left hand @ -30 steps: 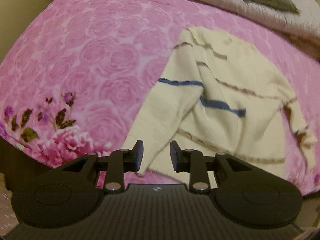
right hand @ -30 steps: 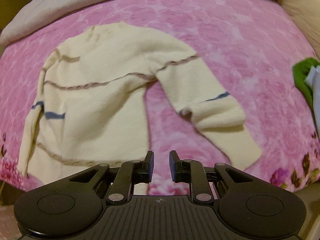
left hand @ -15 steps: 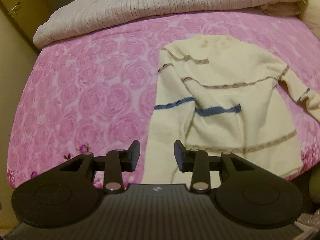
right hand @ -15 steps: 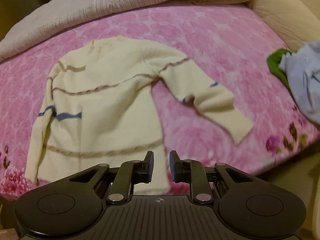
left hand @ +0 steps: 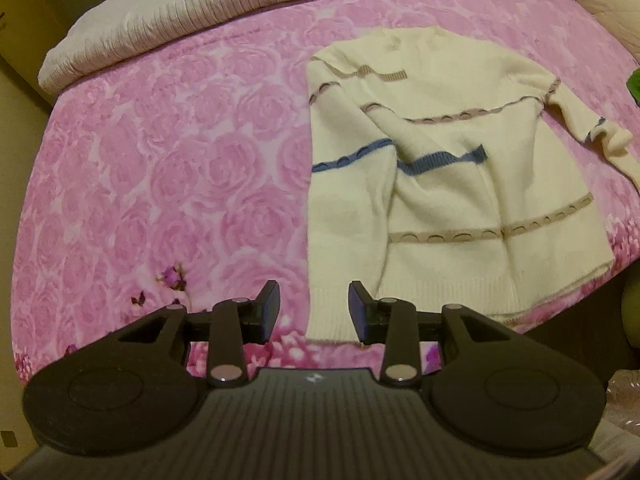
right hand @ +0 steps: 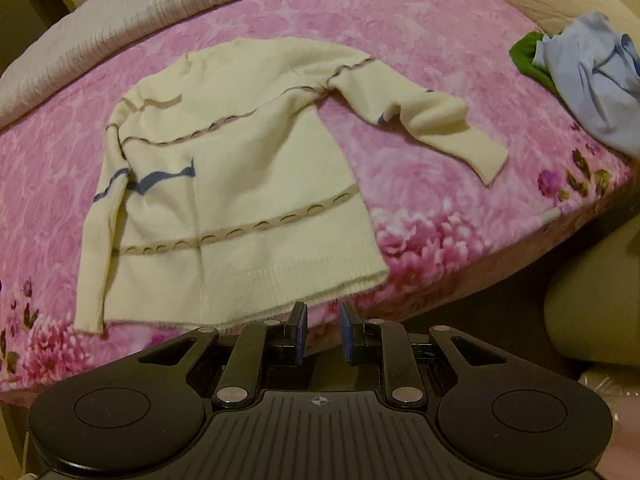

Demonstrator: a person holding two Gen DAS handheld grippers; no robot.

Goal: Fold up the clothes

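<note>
The cream sweater [right hand: 240, 200] lay flat on the bed [left hand: 160, 160], one sleeve folded in, the other sleeve [right hand: 432, 120] spread out. Left gripper [left hand: 313, 312] jaws stood moderately apart, right gripper [right hand: 323, 332] jaws narrow; both empty. Most folding remained.

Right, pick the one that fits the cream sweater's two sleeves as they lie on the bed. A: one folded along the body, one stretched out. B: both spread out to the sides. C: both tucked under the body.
A: on the cream sweater, one sleeve lies along the body, while the other sleeve stretches out over the pink blanket.
</note>
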